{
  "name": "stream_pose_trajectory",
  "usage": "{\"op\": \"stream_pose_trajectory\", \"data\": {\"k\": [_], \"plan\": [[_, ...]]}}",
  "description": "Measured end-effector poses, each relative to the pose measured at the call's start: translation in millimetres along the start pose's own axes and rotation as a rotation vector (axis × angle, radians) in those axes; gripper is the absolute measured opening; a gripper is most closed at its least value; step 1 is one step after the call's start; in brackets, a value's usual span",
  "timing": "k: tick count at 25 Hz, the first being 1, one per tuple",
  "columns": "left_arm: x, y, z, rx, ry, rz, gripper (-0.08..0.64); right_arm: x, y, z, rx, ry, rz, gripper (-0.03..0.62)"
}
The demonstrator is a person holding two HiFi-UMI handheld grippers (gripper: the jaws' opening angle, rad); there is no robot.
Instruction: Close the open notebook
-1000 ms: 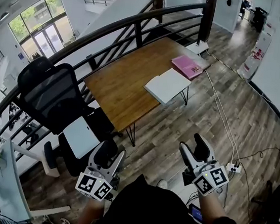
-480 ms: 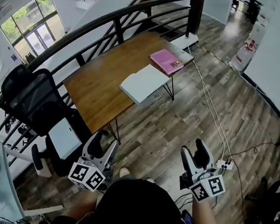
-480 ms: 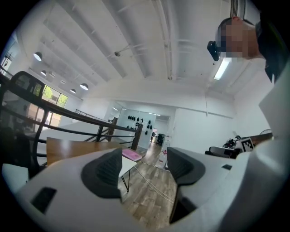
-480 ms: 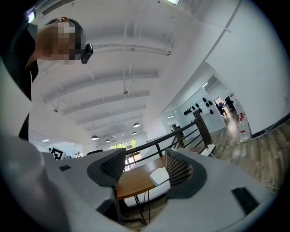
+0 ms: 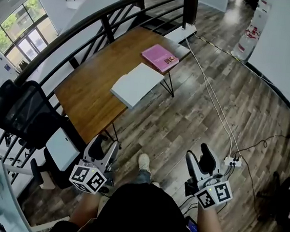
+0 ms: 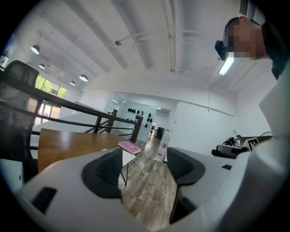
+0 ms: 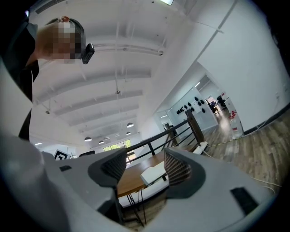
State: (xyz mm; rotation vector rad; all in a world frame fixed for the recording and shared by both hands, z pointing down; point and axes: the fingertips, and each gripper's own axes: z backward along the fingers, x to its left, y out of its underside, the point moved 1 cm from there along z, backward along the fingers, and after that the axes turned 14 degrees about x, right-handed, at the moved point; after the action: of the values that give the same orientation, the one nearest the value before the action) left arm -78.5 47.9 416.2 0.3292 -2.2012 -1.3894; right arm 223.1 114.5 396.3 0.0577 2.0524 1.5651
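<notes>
Wood-plank floor point(image 5: 197, 108) covers the upper level, bounded by one dark railing point(image 5: 93, 17) running behind one wooden table point(image 5: 93, 89). Two books lie on the table. One open notebook point(image 5: 136, 84), white pages facing up, lies at the long edge that faces the open floor, toward the far end. One closed pink book point(image 5: 160, 57) lies at the far corner on that same edge, just beside the notebook; whether the two touch cannot be told. One black office chair point(image 5: 24, 113) stands off the table's near end, against the railing. One white power strip point(image 5: 231, 160) with trailing cables lies on the floor, near the right gripper. Two grippers are held low and level, well apart from the table. The left gripper point(image 5: 104, 150) has its jaws spread, with only floor and table showing through the gap. The right gripper point(image 5: 199, 159) also has its jaws apart; they have just been narrowing, with nothing gripped between them and the distant notebook visible through the gap.
</notes>
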Motion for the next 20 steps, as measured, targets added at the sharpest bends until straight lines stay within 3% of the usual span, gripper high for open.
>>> {"op": "stream_pose_trajectory", "data": {"k": [13, 20], "plan": [[23, -14, -71, -0.006, 0.076, 0.026, 0.302, -26, -13, -52, 0.038, 0.047, 0.034, 0.222], [60, 3, -107, 0.066, 0.081, 0.085, 0.302, -29, -17, -113, 0.106, 0.031, 0.059, 0.215]]}}
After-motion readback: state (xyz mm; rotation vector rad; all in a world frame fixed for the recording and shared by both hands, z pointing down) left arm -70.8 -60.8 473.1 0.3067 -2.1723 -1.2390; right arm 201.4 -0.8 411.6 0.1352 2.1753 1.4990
